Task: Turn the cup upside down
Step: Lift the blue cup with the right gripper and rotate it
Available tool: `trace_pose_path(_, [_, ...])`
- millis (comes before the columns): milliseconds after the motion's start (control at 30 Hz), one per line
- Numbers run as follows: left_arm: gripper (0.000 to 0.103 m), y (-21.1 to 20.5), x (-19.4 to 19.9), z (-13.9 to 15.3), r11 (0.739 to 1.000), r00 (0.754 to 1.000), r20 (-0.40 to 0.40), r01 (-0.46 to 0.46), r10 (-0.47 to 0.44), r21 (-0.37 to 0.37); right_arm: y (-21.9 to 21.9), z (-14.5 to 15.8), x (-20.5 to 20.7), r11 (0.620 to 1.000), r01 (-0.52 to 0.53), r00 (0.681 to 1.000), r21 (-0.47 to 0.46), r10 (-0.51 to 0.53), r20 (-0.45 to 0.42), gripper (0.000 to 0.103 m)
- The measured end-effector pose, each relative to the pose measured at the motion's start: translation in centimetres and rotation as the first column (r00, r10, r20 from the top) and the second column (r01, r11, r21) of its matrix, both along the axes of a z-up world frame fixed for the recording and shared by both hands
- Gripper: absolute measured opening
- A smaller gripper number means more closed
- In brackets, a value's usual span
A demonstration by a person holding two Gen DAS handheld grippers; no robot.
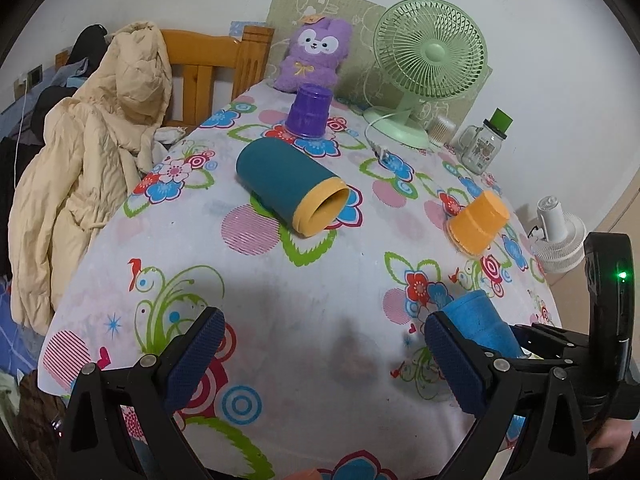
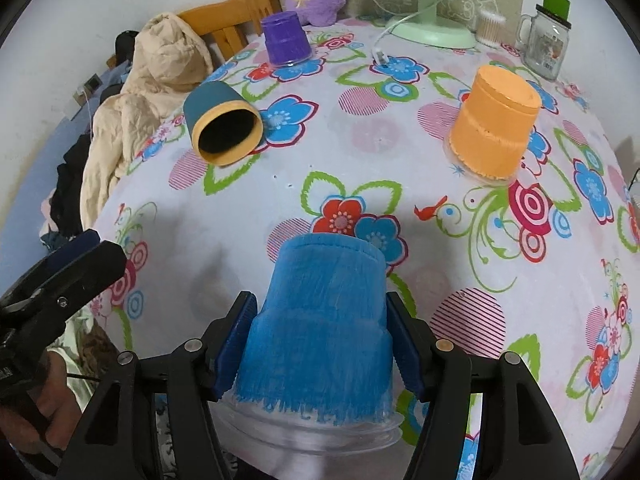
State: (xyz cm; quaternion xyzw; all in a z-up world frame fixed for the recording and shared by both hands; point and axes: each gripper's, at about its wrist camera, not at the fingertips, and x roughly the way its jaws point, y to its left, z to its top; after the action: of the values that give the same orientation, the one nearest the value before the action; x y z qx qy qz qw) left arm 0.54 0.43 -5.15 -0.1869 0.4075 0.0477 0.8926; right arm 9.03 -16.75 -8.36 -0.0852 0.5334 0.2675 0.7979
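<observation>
On the flowered tablecloth (image 2: 360,152), the right gripper (image 2: 322,344) stood clamped on the blue cup (image 2: 324,312), mouth down and axis upright at the near edge, while the left gripper (image 1: 324,356) waited beside it, fingers apart and empty.

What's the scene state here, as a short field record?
right tool: shut on blue painted plastic cup, cup upside down
left tool: open, holding nothing
orange painted cup: upside down on floral tablecloth
purple plastic cup: upside down
teal cup with yellow rim: on its side, mouth toward the cameras
</observation>
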Motion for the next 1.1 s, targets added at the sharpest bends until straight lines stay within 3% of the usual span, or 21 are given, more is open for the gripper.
trace_pose_path(200, [0.101,-0.2,-0.1,0.0,1.000,1.000,0.001,0.005,-0.005,-0.006,-0.3,0.9,-0.2,1.000,0.000,0.999,-0.004,0.000,0.033,0.077])
trace_pose_path(633, [0.101,-2.2,1.6,1.3,0.999,0.999,-0.003,0.036,-0.036,-0.003,-3.2,2.7,-0.5,0.999,0.018,0.998,0.040,-0.021,0.064,0.078])
trace_pose_path(1100, [0.101,-8.7,5.5,1.3,0.990,0.988,-0.056,0.141,-0.141,0.000,-9.6,2.5,0.5,0.993,0.099,0.992,0.058,-0.103,0.068,0.082])
